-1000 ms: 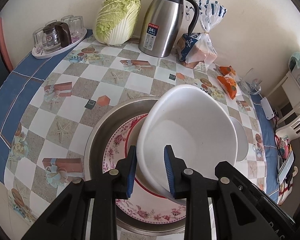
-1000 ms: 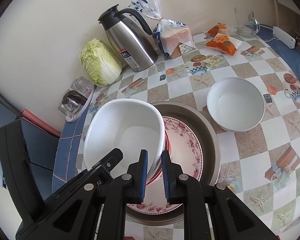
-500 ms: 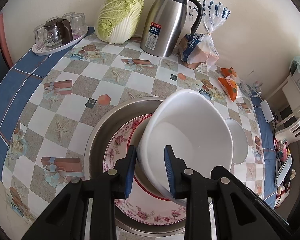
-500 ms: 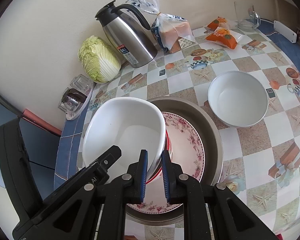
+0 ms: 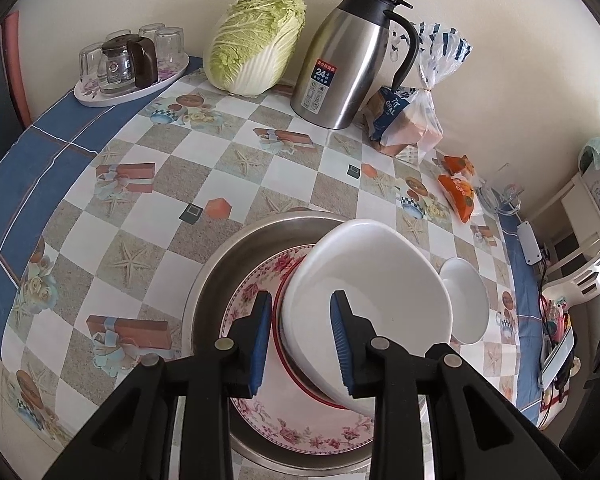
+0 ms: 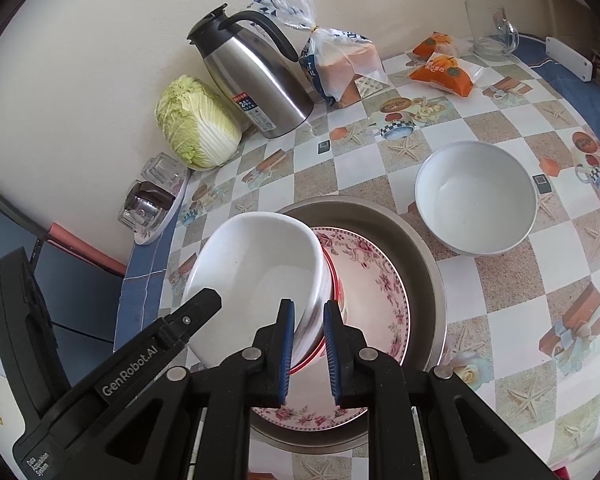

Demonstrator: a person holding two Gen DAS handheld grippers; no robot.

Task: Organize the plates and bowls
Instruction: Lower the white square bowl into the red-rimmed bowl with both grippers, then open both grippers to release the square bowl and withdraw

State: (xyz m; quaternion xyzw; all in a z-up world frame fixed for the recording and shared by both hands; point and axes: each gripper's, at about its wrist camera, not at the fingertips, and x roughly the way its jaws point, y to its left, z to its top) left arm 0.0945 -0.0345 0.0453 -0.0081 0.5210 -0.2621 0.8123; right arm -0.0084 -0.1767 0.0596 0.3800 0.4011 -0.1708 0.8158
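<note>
A large white bowl (image 5: pixel 364 292) is held tilted over a stack: a red-rimmed plate (image 5: pixel 280 332), a floral plate (image 5: pixel 300 428) and a steel basin (image 5: pixel 228 256). My left gripper (image 5: pixel 300 312) has its jaws on either side of the bowl's near rim, with gaps showing. My right gripper (image 6: pixel 306 316) is shut on the opposite rim of the bowl (image 6: pixel 256 272). A second white bowl (image 6: pixel 476 200) sits on the table to the right of the basin (image 6: pixel 424 256); it also shows in the left wrist view (image 5: pixel 466 300).
Along the wall stand a cabbage (image 5: pixel 256 40), a steel thermos jug (image 5: pixel 352 60), a bagged loaf (image 5: pixel 408 120), orange snack packs (image 6: pixel 444 68) and a glass mug (image 6: pixel 488 28). A tray of glasses (image 5: pixel 128 68) sits at the far left. A checked cloth (image 5: pixel 140 208) covers the table.
The large bowl has come lower and closer to the plate stack, still tilted. Both grippers pulled back a little with it. The second bowl has not moved.
</note>
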